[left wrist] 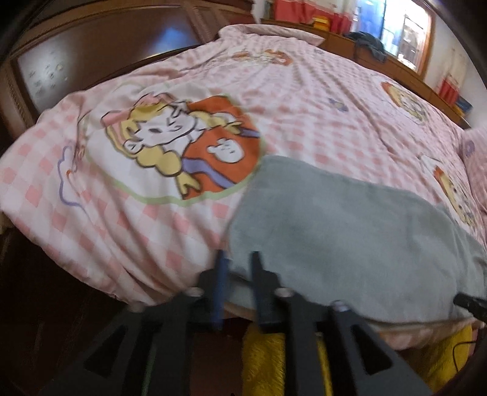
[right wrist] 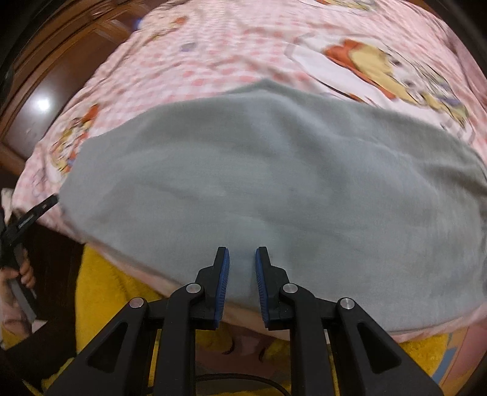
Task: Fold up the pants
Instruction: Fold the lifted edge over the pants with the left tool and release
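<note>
Tongs first: the left gripper (left wrist: 239, 259) stands with its fingers a little apart over the near edge of the bed, and nothing is clamped between them; the corner of the grey pants (left wrist: 350, 231) lies just past the tips, toward one o'clock in the left wrist view. The right gripper (right wrist: 242, 256) also has a narrow gap between its blue pads (right wrist: 223, 283). The hem of the grey pants (right wrist: 274, 182) shows in that gap, but whether the pads press on it I cannot tell.

The pants lie folded and flat along the near edge of the bed, filling the middle of the right wrist view from nine o'clock to three o'clock. Under them spreads a pink checked quilt (left wrist: 289, 100) with cartoon prints.

In the right wrist view the left gripper (right wrist: 39, 210) shows at nine o'clock, by the left end of the pants, with a hand (right wrist: 21, 274) on its handle at about eight o'clock. Yellow fabric (right wrist: 100, 280) shows below the bed edge around six o'clock. Dark wooden furniture (left wrist: 100, 45) stands beyond the bed at eleven o'clock in the left wrist view, a bright window (left wrist: 401, 27) at one o'clock.
</note>
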A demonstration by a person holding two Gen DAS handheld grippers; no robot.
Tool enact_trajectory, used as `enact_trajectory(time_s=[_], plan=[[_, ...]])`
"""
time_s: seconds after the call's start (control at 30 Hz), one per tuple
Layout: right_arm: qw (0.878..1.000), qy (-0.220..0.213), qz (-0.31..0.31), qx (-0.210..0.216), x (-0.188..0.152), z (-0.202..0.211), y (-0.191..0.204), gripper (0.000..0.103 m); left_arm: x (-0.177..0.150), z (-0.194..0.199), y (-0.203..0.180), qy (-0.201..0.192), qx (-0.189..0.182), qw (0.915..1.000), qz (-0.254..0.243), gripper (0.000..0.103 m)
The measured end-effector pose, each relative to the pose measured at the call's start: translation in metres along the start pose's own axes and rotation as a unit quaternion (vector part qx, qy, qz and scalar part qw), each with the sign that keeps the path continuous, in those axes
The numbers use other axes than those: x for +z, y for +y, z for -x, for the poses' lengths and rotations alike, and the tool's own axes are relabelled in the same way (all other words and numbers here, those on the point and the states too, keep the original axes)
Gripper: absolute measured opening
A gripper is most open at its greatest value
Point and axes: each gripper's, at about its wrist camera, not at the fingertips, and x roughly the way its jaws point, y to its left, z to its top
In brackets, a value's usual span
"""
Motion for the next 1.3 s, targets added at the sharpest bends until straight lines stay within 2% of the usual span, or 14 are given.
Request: enact_trajectory(time_s=[0.03,0.07,0.1,0.13,0.23,0.4,0.67,0.93,1.0,1.1,1.17,1.2,1.23,1.3], plan=[[1.0,-0.002,0.018,0.006,0.001,0.0,0.011,0.021,-0.001,0.003,-0.003,-0.001,-0.001,1.0,-0.007,0.045],[0.999,-0.003,0.034,0.01,0.002,0.0,0.02,0.027,-0.002,0.007,-0.007,-0.003,-0.003,0.9999,-0.014,0.048],[0.998,-0.003,0.054,0.013,0.002,-0.001,0.031,0.032,-0.004,0.009,-0.009,-0.004,-0.005,0.9998,-0.019,0.048],[0.997,-0.003,0.081,0.015,0.003,-0.004,0.046,0.033,-0.005,0.01,-0.011,-0.002,-0.01,0.9997,-0.023,0.048],[0.991,0.001,0.128,0.025,0.0,-0.011,0.075,0.033,-0.01,0.011,-0.011,0.005,-0.034,0.9992,-0.018,0.048],[0.986,0.018,0.162,0.031,-0.008,-0.027,0.102,0.033,-0.02,0.005,-0.006,0.023,-0.1,0.9943,0.027,0.048],[0.986,0.03,0.162,-0.001,-0.012,-0.041,0.096,0.033,-0.022,-0.013,0.004,0.032,-0.146,0.9854,0.081,0.047],[0.988,0.028,0.154,0.009,-0.012,-0.046,0.089,0.033,-0.019,-0.033,0.004,0.038,-0.14,0.9823,0.118,0.044],[0.988,0.025,0.152,0.009,-0.012,-0.045,0.087,0.028,-0.017,-0.034,0.004,0.034,-0.135,0.9828,0.121,0.043],[0.989,0.019,0.144,0.004,-0.011,-0.045,0.083,0.015,-0.014,-0.034,0.006,0.03,-0.128,0.9825,0.132,0.033],[0.99,0.014,0.137,0.007,-0.009,-0.043,0.079,0.007,-0.012,-0.033,0.008,0.027,-0.128,0.9813,0.141,0.018],[0.991,0.011,0.134,0.008,-0.009,-0.042,0.077,0.002,-0.012,-0.033,0.01,0.025,-0.13,0.9807,0.144,0.014],[0.991,0.007,0.132,0.012,-0.008,-0.041,0.076,0.001,-0.011,-0.031,0.011,0.023,-0.131,0.9805,0.145,0.008],[0.991,0.004,0.132,0.017,-0.007,-0.039,0.075,0.001,-0.01,-0.025,0.012,0.013,-0.132,0.9806,0.144,0.005]])
